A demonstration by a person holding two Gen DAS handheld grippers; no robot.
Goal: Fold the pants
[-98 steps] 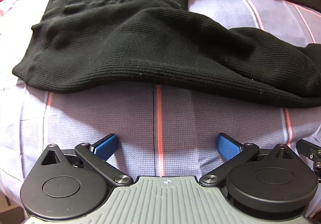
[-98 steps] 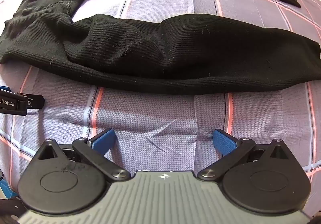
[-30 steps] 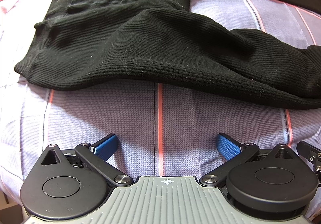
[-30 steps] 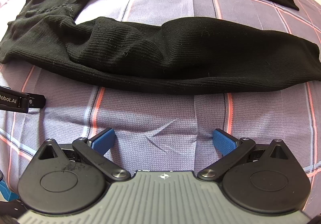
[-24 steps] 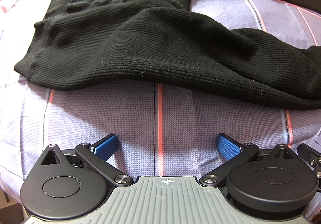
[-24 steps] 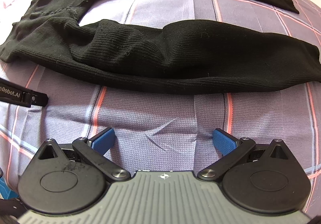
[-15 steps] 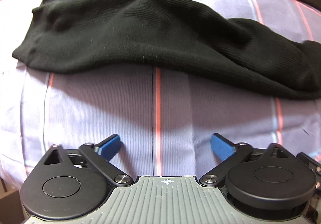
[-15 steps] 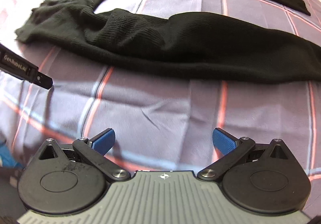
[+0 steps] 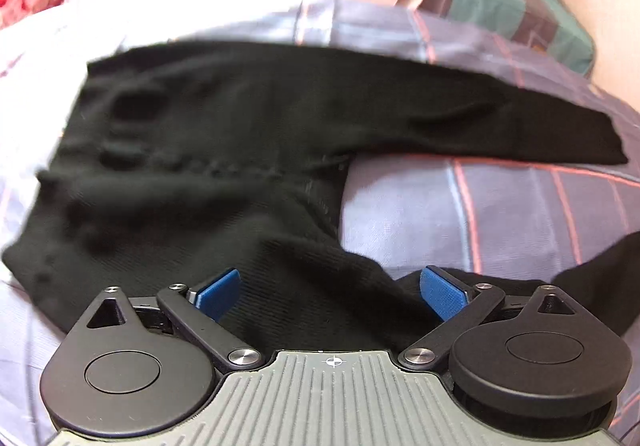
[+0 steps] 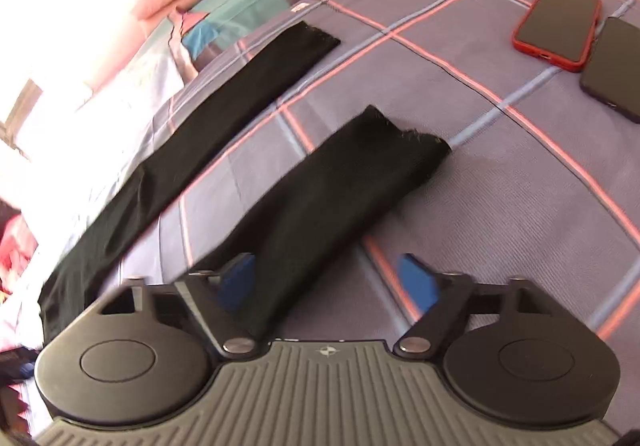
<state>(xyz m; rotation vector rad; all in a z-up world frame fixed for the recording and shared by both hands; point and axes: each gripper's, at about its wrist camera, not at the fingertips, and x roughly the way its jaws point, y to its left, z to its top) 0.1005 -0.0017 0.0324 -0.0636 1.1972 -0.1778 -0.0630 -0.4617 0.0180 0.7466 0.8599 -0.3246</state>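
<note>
Black pants point(image 9: 240, 150) are spread on the plaid bed point(image 9: 520, 214) – waist end left, legs running right. Left tongs point(image 9: 330, 292) hang spread over the near leg, pinching nothing. Right tongs point(image 10: 328, 280) have just been closing (fabric between them, not pinched yet). Two phones point(image 10: 558, 26) sit far right.

Each black hand-held gripper point(image 9: 330, 292) point(image 10: 326, 278) has blue ribbed fingertips point(image 9: 442, 294), silver pivot screws, round side discs and a grey ridged body.
</note>
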